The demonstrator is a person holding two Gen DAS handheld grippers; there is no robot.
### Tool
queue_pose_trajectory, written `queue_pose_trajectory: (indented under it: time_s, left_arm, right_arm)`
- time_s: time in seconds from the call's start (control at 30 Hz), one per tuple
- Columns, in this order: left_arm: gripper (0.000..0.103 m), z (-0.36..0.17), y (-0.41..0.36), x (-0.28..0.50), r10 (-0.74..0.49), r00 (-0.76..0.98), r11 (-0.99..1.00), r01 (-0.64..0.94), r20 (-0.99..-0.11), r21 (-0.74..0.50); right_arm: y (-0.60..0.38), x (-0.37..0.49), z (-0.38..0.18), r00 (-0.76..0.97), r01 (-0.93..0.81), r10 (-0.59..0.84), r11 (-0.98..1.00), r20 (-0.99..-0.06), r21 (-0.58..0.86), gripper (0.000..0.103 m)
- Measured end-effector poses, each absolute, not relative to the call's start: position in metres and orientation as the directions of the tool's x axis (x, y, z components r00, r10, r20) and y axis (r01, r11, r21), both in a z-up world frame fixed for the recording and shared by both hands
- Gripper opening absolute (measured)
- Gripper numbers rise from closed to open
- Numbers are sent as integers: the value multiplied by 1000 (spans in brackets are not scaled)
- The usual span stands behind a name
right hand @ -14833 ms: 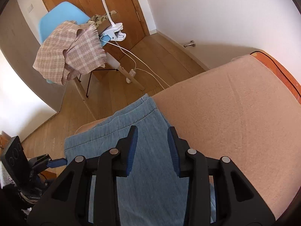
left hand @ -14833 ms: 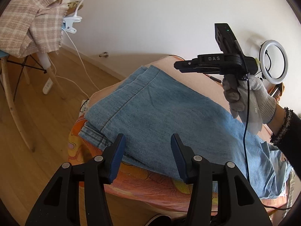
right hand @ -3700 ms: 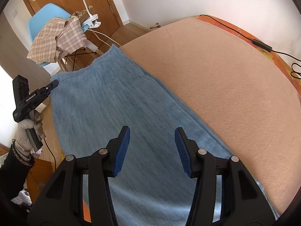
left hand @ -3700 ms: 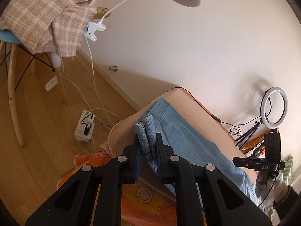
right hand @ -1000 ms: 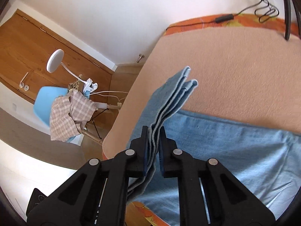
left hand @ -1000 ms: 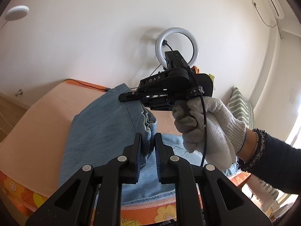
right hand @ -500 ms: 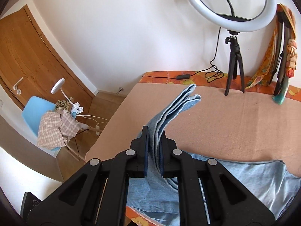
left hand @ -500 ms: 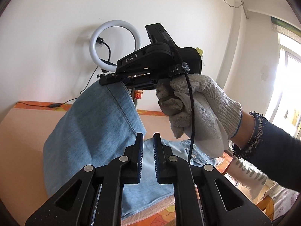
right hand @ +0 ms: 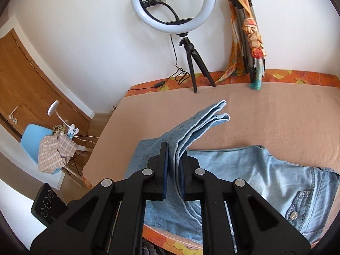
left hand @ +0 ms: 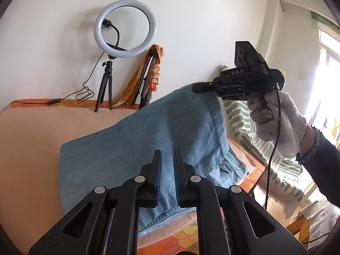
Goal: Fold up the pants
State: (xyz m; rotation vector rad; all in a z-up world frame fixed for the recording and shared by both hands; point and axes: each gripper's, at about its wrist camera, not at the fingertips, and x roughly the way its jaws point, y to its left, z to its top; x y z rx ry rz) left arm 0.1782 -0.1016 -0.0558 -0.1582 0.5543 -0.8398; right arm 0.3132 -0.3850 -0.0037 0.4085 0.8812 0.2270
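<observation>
Two black tools are up over the light blue denim pants (right hand: 244, 170), which lie on the peach blanket-covered bed (right hand: 276, 114). The right tool (right hand: 173, 165), low in the middle, pinches the folded pant legs and lifts them. The left tool (left hand: 167, 170), low in its frame, has fingers close together with a small gap and nothing between them.

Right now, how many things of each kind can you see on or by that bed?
Pants: 1
Grippers: 2, left gripper and right gripper
Ring light: 1
Chair: 1
Desk lamp: 1
Total: 6
</observation>
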Motion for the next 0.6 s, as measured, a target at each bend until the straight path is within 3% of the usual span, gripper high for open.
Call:
queue_pose_trajectory:
  time_s: [0.07, 0.13, 0.27, 0.37, 0.6]
  left_arm:
    - [10, -57, -106, 179, -739, 529, 667, 663, -418, -340]
    - [20, -60, -109, 180, -738, 524, 667, 663, -425, -339]
    - [31, -67, -126, 185, -744, 490, 655, 671, -454, -349]
    - [49, -72, -143, 184, -748, 465, 643, 685, -474, -342]
    - [51, -90, -165, 190, -734, 433, 646, 682, -524, -343]
  right_arm:
    - [-411, 296, -4, 631, 9, 331, 901, -702, 433, 10]
    - [-439, 279, -5, 643, 55, 299, 900, -705, 432, 10]
    - [-496, 247, -7, 662, 158, 231, 887, -713, 434, 10]
    - [-532, 227, -14, 663, 230, 190, 869, -724, 439, 10]
    - [-584, 207, -59, 629, 329, 160, 832, -761, 447, 10]
